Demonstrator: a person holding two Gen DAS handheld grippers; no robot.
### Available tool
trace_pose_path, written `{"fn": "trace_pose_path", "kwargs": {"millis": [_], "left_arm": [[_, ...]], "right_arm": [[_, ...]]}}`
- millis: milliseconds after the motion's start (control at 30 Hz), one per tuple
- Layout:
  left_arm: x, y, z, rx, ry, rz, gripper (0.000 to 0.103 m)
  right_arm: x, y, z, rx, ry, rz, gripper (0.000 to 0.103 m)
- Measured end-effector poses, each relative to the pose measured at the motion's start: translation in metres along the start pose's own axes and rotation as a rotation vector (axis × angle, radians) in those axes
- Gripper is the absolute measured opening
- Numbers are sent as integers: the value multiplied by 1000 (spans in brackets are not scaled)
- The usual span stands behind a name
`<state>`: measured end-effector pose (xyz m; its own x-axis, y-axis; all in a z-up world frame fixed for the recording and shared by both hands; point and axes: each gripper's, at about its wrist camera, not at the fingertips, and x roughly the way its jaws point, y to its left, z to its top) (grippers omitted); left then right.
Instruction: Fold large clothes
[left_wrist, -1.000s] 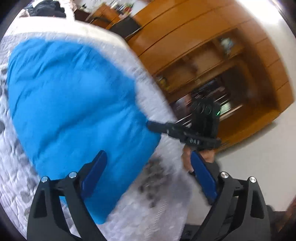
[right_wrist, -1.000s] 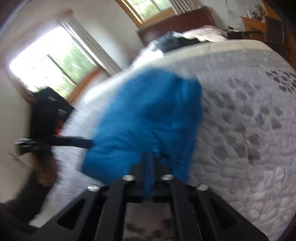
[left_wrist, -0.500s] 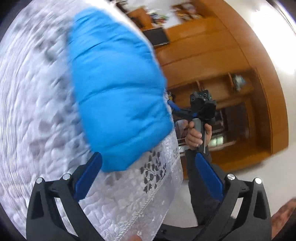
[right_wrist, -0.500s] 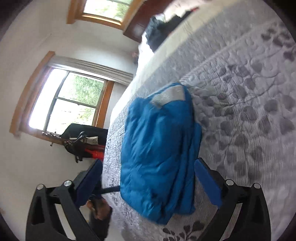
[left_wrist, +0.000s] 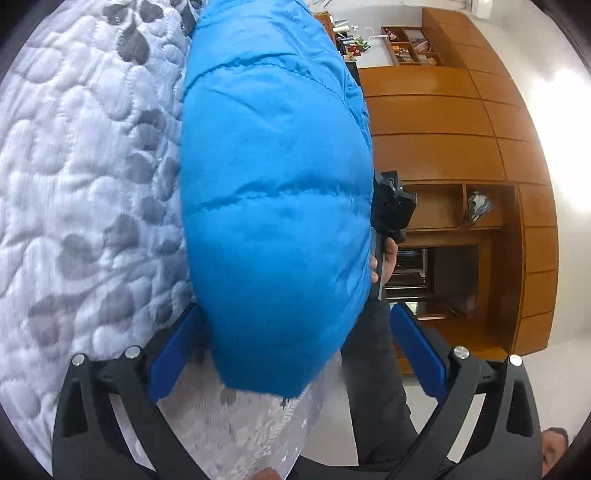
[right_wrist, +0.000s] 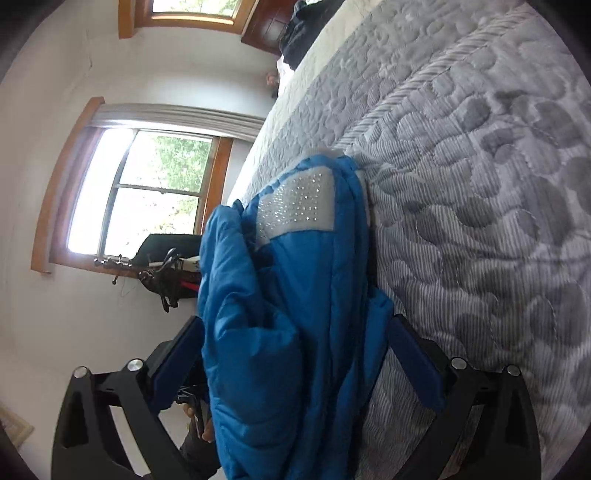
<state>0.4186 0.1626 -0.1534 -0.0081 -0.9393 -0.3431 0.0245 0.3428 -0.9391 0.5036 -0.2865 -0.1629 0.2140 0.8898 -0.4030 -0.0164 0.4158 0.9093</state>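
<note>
A folded blue puffer jacket (left_wrist: 273, 192) lies on the grey quilted bed (left_wrist: 74, 184) near its edge. My left gripper (left_wrist: 295, 332) stands open, its blue fingers (left_wrist: 170, 350) astride one end of the bundle. In the right wrist view the jacket (right_wrist: 295, 332) shows a grey sparkly patch (right_wrist: 299, 206). My right gripper (right_wrist: 295, 350) is open too, with the other end of the bundle between its fingers (right_wrist: 413, 365). In the left wrist view the right gripper's body (left_wrist: 393, 210) and the hand (left_wrist: 384, 258) holding it peek out behind the jacket.
The bed edge (left_wrist: 258, 424) runs just below the jacket, with pale floor (left_wrist: 461, 406) past it. Wooden cabinets and shelves (left_wrist: 443, 110) stand opposite. A window (right_wrist: 147, 192) with a dark bag and cables (right_wrist: 166, 266) on its sill is on the other side. Dark clothes (right_wrist: 299, 44) lie far up the bed.
The right gripper, shut on the jacket a second ago, has opened. Both grippers have turned and closed in until their open fingers flank the two ends of the bundle.
</note>
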Motion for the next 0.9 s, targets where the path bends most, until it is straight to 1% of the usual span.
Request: {"fn": "trace_pose_path", "kwargs": {"millis": [133,200,367,467,567,667,700,733,767,867,900], "left_arm": [[4,3,6,-14,-15,-12,100],[9,-1,6,3,-7,10,100],[27,-11,7,41,36,72,100],[36,-10,11,39,54,117,100],[47,-17,11,67,74,164,100],[52,-20,11,65,78,174,100],[52,-21,12,59,77,172,100],[52,-22,12,65,87,161,100],[53,-22,13,63,88,155,100],[57,-24,17,54,98,148,95],[56,-24,18,49,101,145,90]], "right_arm": [[8,0,10,-4,10,3,100],[11,2,12,-7,17,2,100],[41,15,30,-24,42,-7,100],[43,20,30,-25,47,-1,100],[45,21,31,-31,47,-4,100],[46,21,30,-38,38,-7,99],[46,21,29,-39,34,-7,96],[46,20,29,-35,30,-6,83],[46,19,28,-33,27,0,73],[44,21,20,-52,11,13,57],[42,23,17,-55,2,23,55]]}}
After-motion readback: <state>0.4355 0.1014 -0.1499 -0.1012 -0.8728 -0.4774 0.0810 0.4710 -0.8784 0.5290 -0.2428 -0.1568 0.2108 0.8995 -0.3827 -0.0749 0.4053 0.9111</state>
